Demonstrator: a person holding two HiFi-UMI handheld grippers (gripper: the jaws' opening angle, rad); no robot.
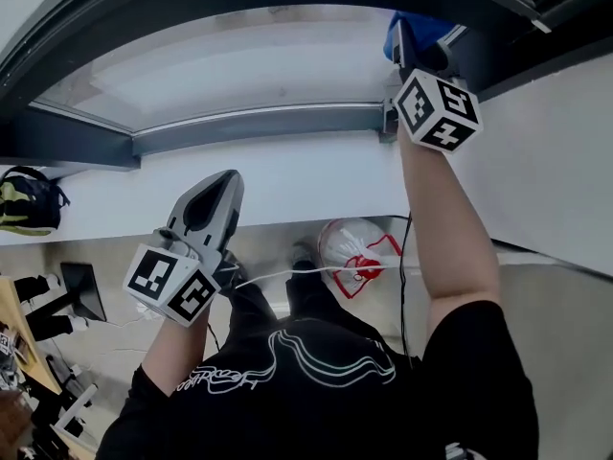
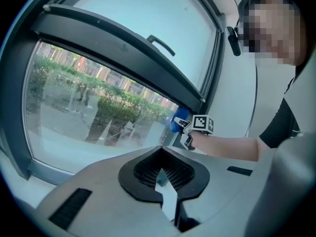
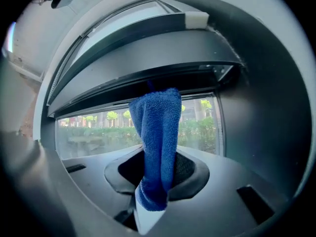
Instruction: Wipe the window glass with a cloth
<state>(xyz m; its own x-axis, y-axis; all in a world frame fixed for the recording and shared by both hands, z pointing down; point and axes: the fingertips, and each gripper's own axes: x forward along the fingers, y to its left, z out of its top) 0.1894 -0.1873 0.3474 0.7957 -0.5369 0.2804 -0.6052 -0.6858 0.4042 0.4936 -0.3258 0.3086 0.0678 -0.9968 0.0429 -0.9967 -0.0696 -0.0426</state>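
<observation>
Closest in the head view is the person's black shirt (image 1: 306, 391), at the bottom of the frame. Two bare arms reach out from it.

The left tool (image 1: 227, 180) sits in the lower left of the frame and is well away from the window. In the left gripper view, the left tool (image 2: 165, 184) has its two jaws pressed together with nothing between them.

Past the left tool, in the middle of the head view, a white bag with red marks (image 1: 352, 249) lies on the floor. A dark backpack (image 1: 29, 201) sits at the left edge.

Farther on are a white wall (image 1: 287, 175) and the dark window frame (image 1: 86, 142).

The right tool (image 1: 414, 54) is held up at the upper right of the frame. In the right gripper view, the right tool (image 3: 154, 184) is pinching a blue cloth (image 3: 159, 142) between its jaws. The cloth stands up from the jaws in the middle of that frame, and its top reaches the dark bar above the window glass (image 3: 94, 130).

In the head view the cloth (image 1: 423, 27) is at the right end of the glass (image 1: 239, 60), right by the frame. I cannot tell if it is touching the glass.

Green trees (image 3: 112, 116) show far off through the window.
</observation>
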